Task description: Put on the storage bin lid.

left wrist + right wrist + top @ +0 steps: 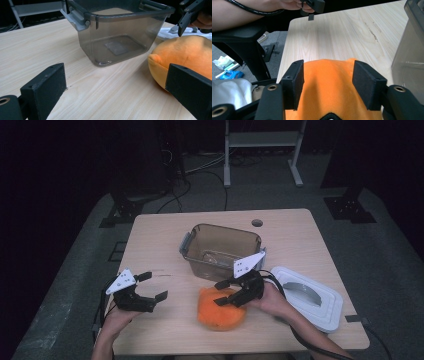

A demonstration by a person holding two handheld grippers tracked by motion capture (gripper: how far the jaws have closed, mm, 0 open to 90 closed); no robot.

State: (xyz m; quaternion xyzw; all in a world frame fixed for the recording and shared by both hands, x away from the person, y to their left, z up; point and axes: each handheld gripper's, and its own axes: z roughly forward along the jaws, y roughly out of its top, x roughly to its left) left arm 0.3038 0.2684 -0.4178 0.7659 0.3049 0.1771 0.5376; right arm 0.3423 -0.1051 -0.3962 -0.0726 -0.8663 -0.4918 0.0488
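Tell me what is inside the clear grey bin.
The bin holds nothing loose; through its wall a flat square patch, perhaps a label, shows on the floor. The orange plush lies outside, under the open right gripper.

We are looking at a lab-like recording room: dark curtained walls are surrounding a lone wooden table (165, 330), with cables (200, 167) trailing over grey carpet by a metal stand (262, 140).
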